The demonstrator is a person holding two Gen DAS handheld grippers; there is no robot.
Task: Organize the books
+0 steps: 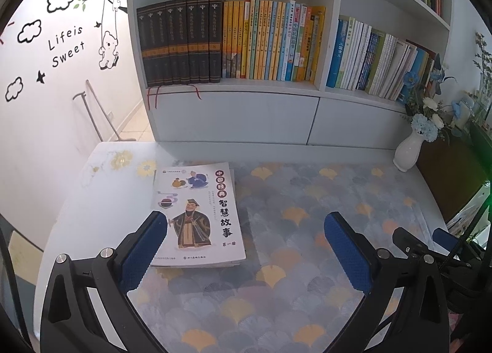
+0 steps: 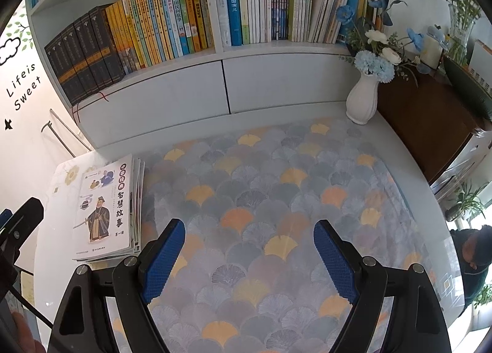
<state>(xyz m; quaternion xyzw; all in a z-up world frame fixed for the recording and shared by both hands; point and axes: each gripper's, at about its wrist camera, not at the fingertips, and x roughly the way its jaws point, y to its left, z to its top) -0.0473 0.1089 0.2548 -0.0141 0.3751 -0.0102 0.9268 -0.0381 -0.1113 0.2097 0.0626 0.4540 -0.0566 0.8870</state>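
While both sets of tongs are held wide open and empty above the worktop (image 2: 399,150), the small stack of books (image 1: 196,214) is seen lying flat near its left edge, cover up. The left tongs (image 1: 243,248) are poised just over the stack's near corner, one blue pad overlapping the cover in view, and the right tongs (image 2: 249,257) are kept over the patterned mat (image 2: 276,187), beside the stack.

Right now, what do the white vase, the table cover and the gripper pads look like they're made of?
Vase: probably glazed ceramic; smooth, white, ribbed, faint sheen.
Table cover: likely printed cloth under clear plastic or glass, given the soft glare.
Right gripper pads: blue, knobbly, probably rubber.
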